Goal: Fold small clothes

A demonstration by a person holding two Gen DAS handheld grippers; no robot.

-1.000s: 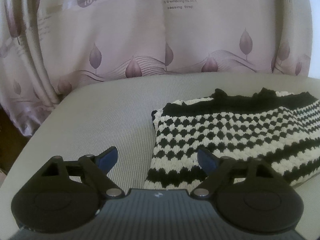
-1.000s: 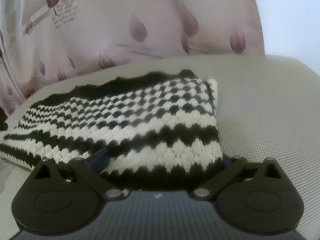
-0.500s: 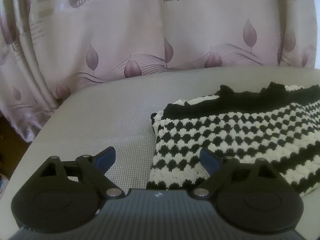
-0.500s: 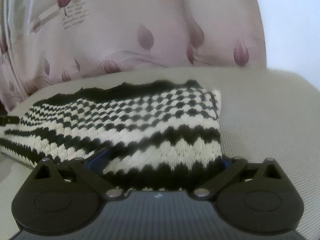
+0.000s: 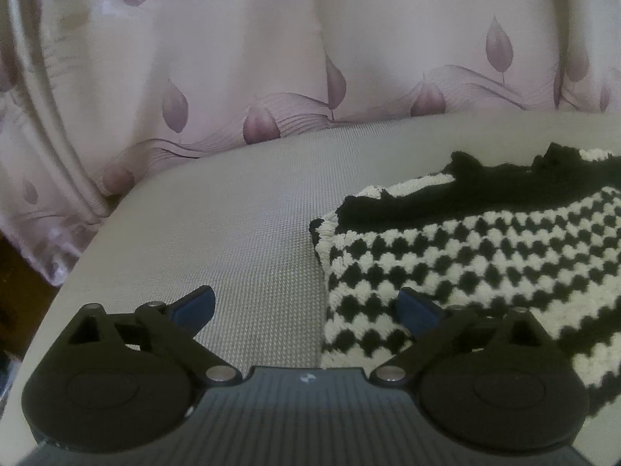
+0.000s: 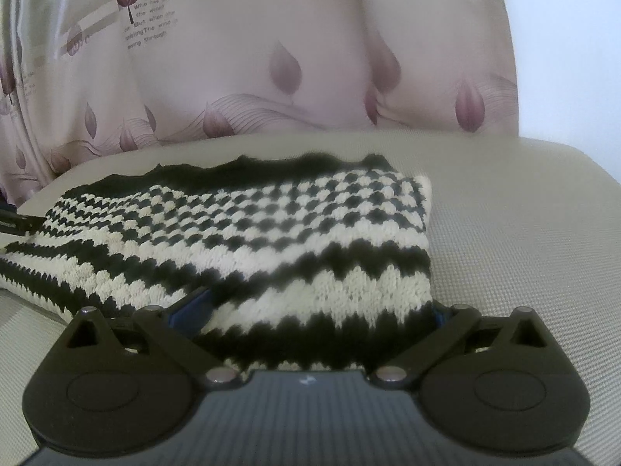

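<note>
A folded black-and-white knitted garment (image 5: 485, 248) lies on a grey woven table (image 5: 233, 225). My left gripper (image 5: 306, 305) is open, low over the garment's near left corner; its right finger is over the knit, its left finger over bare table. In the right wrist view the garment (image 6: 271, 233) fills the middle. My right gripper (image 6: 318, 310) is open wide, and the garment's near right corner lies between its fingers, hiding the tip of the right one.
A pink curtain (image 5: 271, 58) with purple leaf prints hangs behind the table's far edge; it also shows in the right wrist view (image 6: 271, 58). The table's rounded left edge (image 5: 77, 256) drops to a dark floor. Bare table (image 6: 524, 252) lies right of the garment.
Both grippers have pulled back and tilted slightly, so the garment sits a little lower and farther right in the left view. Both stay open.
</note>
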